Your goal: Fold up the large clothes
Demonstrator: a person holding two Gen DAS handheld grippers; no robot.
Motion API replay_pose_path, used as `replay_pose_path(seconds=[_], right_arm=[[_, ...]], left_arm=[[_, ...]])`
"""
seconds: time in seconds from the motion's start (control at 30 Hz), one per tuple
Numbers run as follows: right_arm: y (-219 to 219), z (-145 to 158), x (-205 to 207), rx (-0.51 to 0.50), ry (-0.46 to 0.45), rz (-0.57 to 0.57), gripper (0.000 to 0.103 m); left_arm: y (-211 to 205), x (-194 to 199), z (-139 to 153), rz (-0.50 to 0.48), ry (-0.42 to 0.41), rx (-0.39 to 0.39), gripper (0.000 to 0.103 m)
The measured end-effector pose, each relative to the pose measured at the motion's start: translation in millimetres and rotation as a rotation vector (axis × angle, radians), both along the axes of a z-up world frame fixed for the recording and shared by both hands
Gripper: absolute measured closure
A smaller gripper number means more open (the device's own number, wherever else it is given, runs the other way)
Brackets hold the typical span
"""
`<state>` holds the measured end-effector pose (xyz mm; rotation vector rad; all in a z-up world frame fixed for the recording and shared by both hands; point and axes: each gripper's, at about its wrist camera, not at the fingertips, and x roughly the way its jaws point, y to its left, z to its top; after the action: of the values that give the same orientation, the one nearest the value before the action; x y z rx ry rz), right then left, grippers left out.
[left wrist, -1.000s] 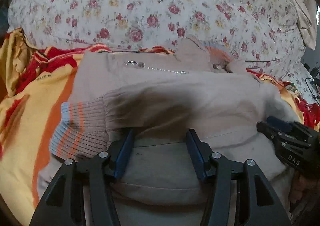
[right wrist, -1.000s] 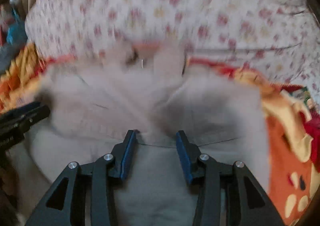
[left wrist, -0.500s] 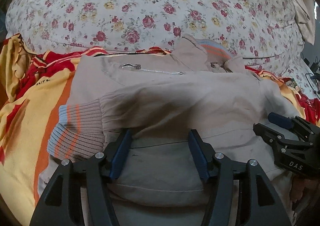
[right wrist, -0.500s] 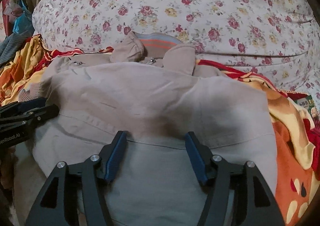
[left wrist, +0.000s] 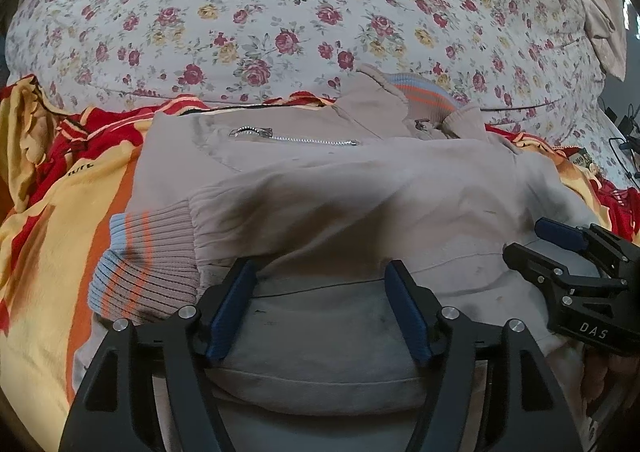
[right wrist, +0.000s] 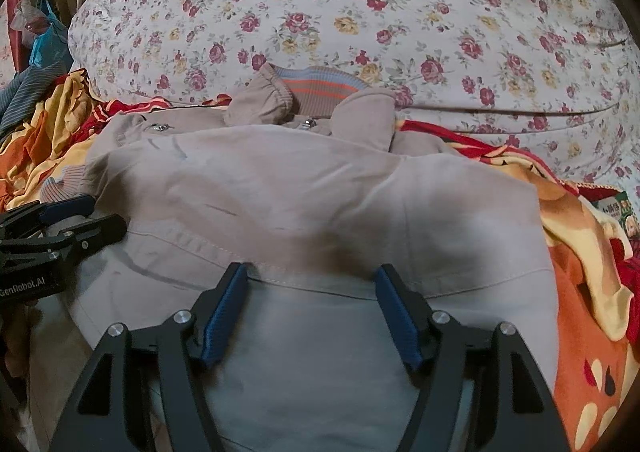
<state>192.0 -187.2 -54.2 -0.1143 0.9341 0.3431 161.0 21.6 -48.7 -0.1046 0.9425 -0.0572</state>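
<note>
Your jacket (left wrist: pixel 360 195): sleeves folded across front; lengthwise fold outstanding. Left claw (left wrist: pixel 320 280), right claw (right wrist: pixel 312 284) both wide, empty.

Both views sharp and dimly, evenly lit, with strong fisheye bending and dark corners; a soft shadow lies on the jacket (left wrist: pixel 360 203) just ahead of the fingers (left wrist: pixel 232 308).

Matt cloth jacket (left wrist: pixel 360 191), ribbed knit cuff (left wrist: pixel 144 264), shiny metal zip (left wrist: pixel 296 138)

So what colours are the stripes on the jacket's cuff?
Orange and light blue stripes on the beige ribbed cuff, clearest in the left wrist view.
</note>
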Motion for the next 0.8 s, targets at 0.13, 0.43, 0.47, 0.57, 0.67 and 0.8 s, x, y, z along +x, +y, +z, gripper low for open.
replay_pose_path(seconds=[0.13,0.43,0.47,0.57,0.67,0.8], right_arm=[[0.0,0.1,0.0,0.000,0.000,-0.001,0.032],[-0.3,0.2,-0.2,-0.001,0.000,0.000,0.032],[-0.1,0.2,-0.3,-0.001,0.000,0.000,0.032],[-0.2,0.2,-0.3,-0.001,0.000,0.000,0.032],[-0.3,0.1,-0.3,-0.001,0.000,0.000,0.032],[-0.2,0.2,-0.3,-0.001,0.000,-0.001,0.031]], left_arm=[[0.0,-0.1,-0.2,-0.001,-0.001,0.000,0.048],[-0.2,-0.3,0.1,-0.003,-0.001,0.006,0.048],[-0.1,-0.3,0.0,-0.004,-0.001,0.007,0.047],[0.5,-0.3,-0.2,-0.007,-0.001,0.009,0.047],[0.3,-0.2,-0.1,-0.005,0.000,0.009,0.047],[-1.6,0.9,-0.5,-0.012,0.004,0.012,0.043]])
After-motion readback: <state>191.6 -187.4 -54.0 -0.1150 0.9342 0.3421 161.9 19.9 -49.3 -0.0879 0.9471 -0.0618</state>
